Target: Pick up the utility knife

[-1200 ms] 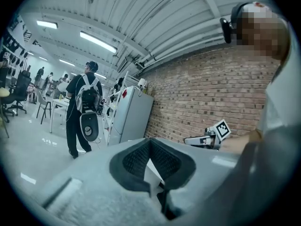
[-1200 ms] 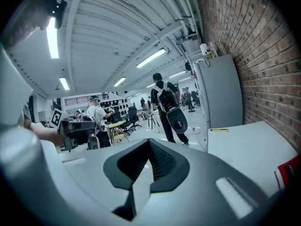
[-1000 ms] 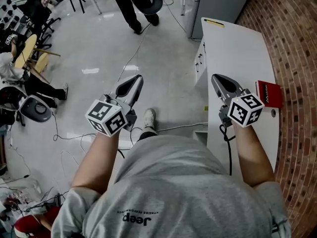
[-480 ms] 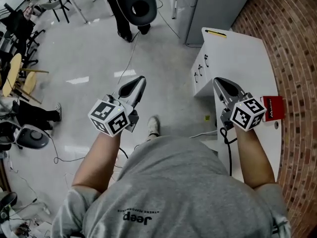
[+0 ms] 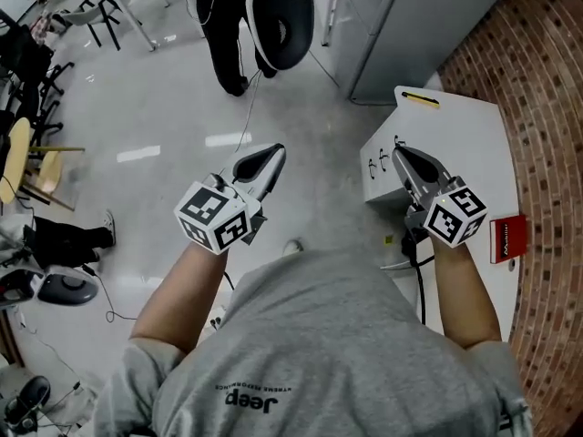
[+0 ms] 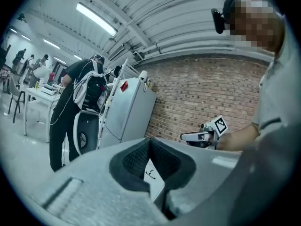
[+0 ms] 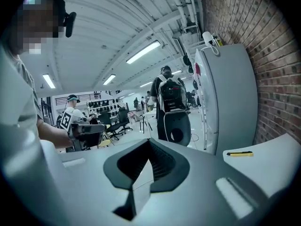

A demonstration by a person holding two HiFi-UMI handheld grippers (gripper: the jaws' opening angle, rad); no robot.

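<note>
1. No part of the pick-up is done yet. The slim yellow-and-black utility knife (image 5: 420, 98) lies flat and untouched at the far end of the white surface (image 5: 474, 153), just in front of the tall grey metal cabinet (image 5: 410, 16).
2. The right claw (image 5: 402, 154), a grey 2-jaw tool with a black-and-white marker cube, is held by the near-left edge of that surface. It is aimed roughly toward the knife but is well apart from it. Its jaws are closed tip to tip with nothing between them.
3. The left claw (image 5: 271, 156) is out over the pale floor (image 5: 164, 107), to the left of the surface and well apart from the knife. Its jaws are also pressed together and empty.
4. A flat red box (image 5: 507, 239) lies by the right edge of the surface, near the red brick wall (image 5: 547, 107). It seems to play no part in the task.
5. In my judgement nearly everything is left to do:
   - bring 1 claw to the far end (the right is nearer);
   - spread its jaws and settle them across the knife's thin body;
   - close the jaws and lift.
</note>
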